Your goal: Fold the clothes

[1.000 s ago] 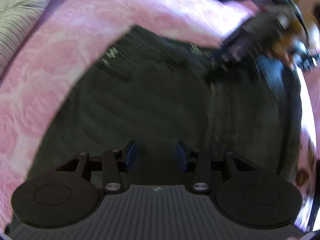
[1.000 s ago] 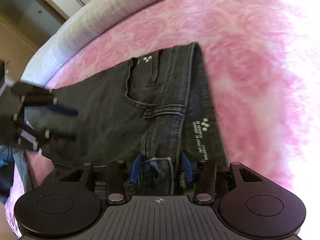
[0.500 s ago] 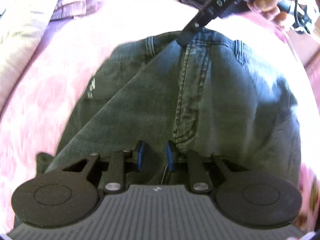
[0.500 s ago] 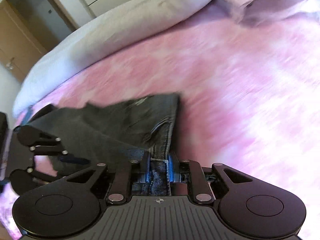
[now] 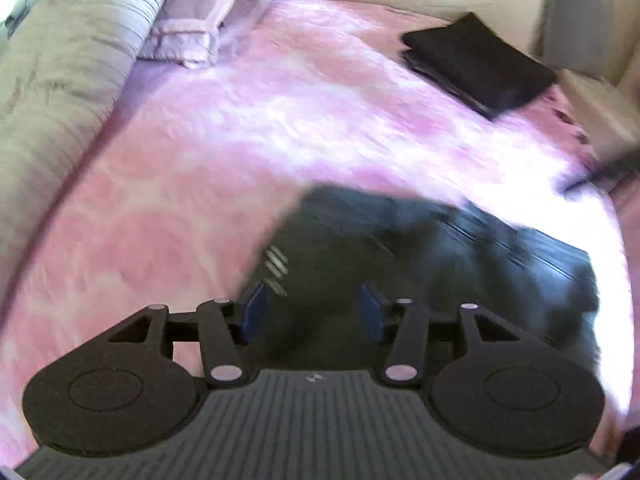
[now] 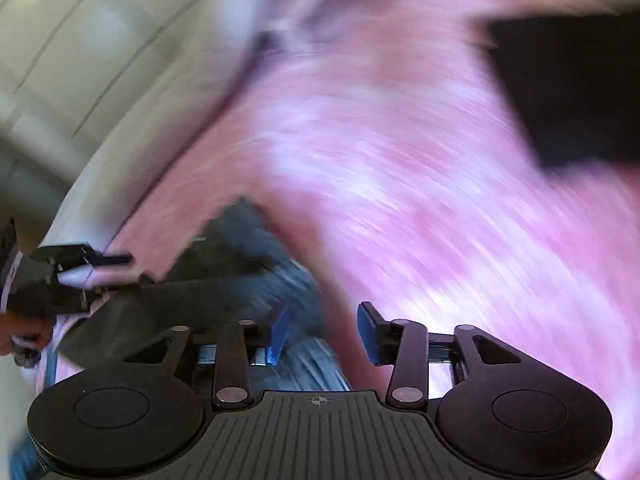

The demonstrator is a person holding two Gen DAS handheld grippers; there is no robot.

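Left wrist view showed the dark jeans (image 5: 420,264) lying folded on the pink bedspread (image 5: 168,184), just ahead of and under my left gripper (image 5: 314,312), whose blue pads were spread wide with nothing between them. The jeans' long axis ran from near my fingers away to the right, though blur hid the details. My right gripper (image 6: 322,330) also stood wide open and held nothing, the jeans (image 6: 240,280) below its left pad. Farther off, a folded black stack (image 5: 480,64) rested near the bedspread's far edge.
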